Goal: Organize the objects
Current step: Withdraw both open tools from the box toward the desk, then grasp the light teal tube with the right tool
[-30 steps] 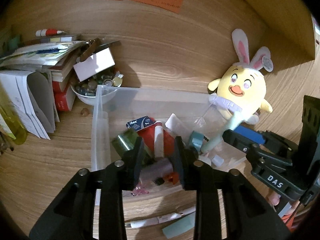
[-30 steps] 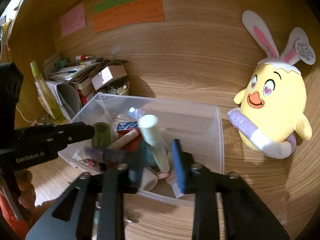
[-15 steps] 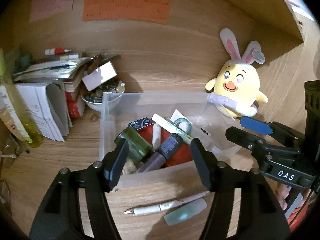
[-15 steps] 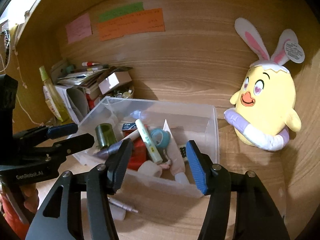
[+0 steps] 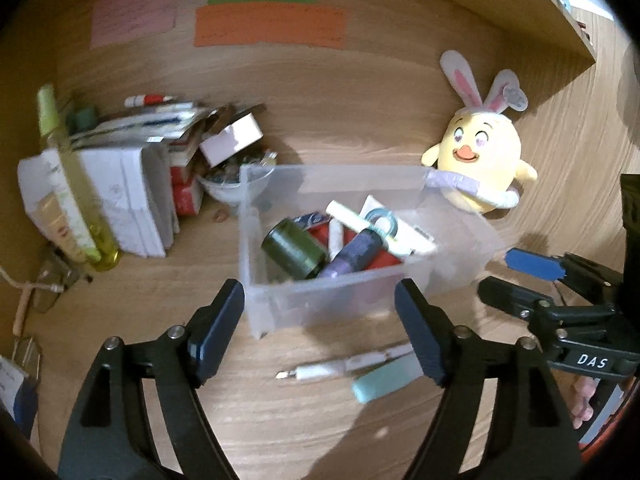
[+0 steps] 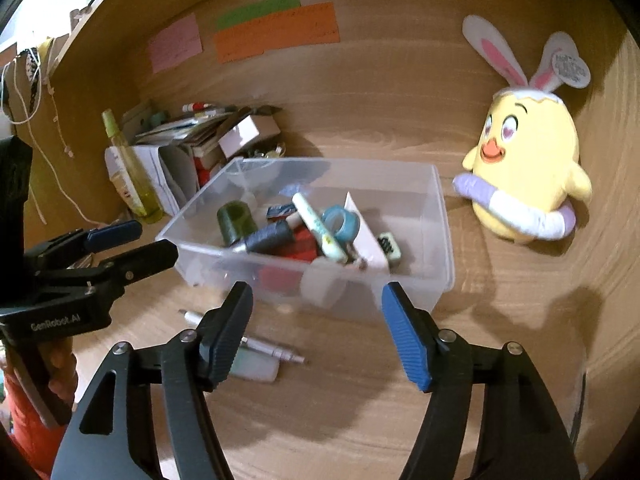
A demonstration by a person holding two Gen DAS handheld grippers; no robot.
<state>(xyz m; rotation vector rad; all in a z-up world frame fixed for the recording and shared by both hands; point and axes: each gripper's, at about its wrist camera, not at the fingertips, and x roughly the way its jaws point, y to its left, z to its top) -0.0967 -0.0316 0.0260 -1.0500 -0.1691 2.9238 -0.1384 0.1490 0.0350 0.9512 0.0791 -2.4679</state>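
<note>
You had both tools spread and empty above the wooden desk (image 5: 280,420). Your left gripper (image 5: 320,332) had its jaws opening, with nothing pinched between them; the near wall of the clear plastic bin (image 5: 340,300) lay just beyond its tips. Your right gripper (image 6: 316,332) was opening too, and nothing sat between its pads.

Readable writing was scarce. "DAS" showed in white on the body of your right gripper as the left camera saw it, and "GenRobot.AI" on the body of your left gripper in the right camera. The orange note (image 6: 276,32), green note (image 6: 258,10) and pink note (image 6: 174,42) on the back panel carried handwriting too small to read, as did the tag on the plush chick's (image 6: 524,160) ear.

The bin held the sorted things: a dark green jar (image 6: 236,222), a purple tube (image 5: 358,254), a white marker (image 6: 318,226), a roll of blue tape (image 6: 340,222) and something red beneath them. Outside it, on the desk just in front of the bin, lay a white pen (image 5: 344,364) and a pale teal eraser (image 5: 386,380).

To the left stood a stack of books and papers (image 5: 120,200), a yellow-green bottle (image 5: 72,184) and a bowl of small bits (image 5: 232,184) touching the bin's far left corner. The plush chick leaned at the bin's right.
</note>
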